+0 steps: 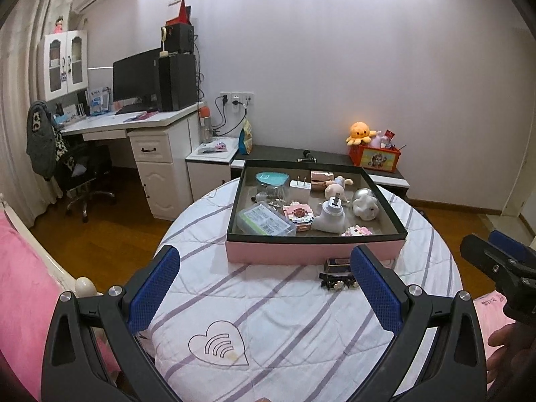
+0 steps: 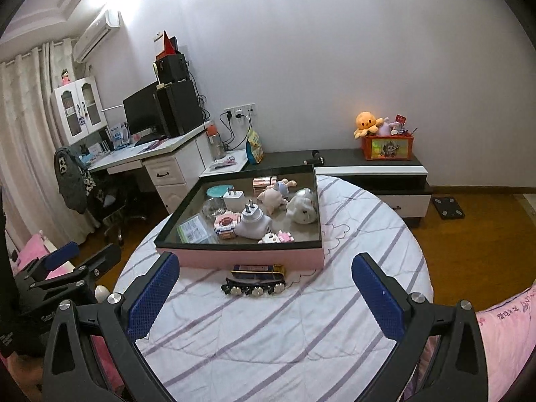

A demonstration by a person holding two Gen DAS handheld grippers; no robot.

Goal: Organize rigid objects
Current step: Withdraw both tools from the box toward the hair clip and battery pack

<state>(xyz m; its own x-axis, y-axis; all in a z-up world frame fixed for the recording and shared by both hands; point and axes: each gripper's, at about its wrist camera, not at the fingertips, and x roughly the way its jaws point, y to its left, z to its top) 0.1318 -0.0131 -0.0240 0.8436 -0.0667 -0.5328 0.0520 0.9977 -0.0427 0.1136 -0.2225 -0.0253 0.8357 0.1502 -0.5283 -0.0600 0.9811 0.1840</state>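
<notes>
We judge the job nearly done: the pink tray (image 2: 251,257) near the bed's foot edge holds most pieces, while the hair clip (image 2: 256,287) and gold-trimmed case (image 2: 258,269) wait outside it, both our jaws wide and empty.

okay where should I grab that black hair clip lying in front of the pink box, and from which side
Take the hair clip across its narrow width near the middle, coming from above. It lies flat and lengthwise along the pink box, with the small dark-and-gold case close behind, so a sideways approach looks crowded.
</notes>
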